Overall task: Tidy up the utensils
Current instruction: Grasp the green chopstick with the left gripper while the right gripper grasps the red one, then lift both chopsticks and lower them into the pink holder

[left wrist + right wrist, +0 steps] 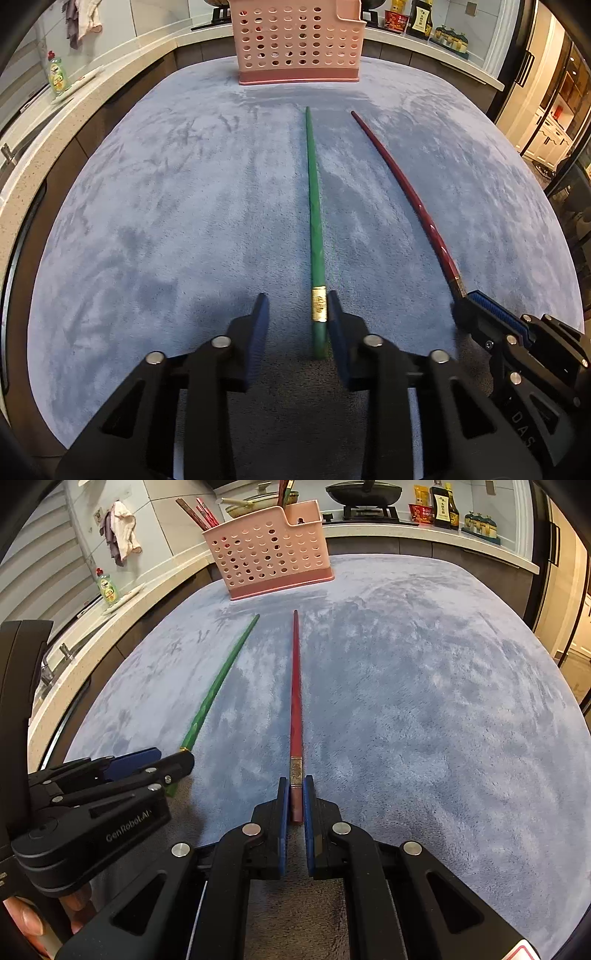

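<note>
Green chopstick [314, 221] sits between left gripper [297, 314] fingers, spread wide. Right gripper [296, 797] fingers are clamped on red chopstick [296, 686]; pink basket [269, 550] ahead.

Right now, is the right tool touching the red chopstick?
Touching. The right wrist view shows the right tool with both blue pads pressed against the red chopstick, no gap either side.

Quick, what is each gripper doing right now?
Left gripper: open, jaws straddling the thin green chopstick.
Right gripper: shut on the thin red chopstick.
</note>
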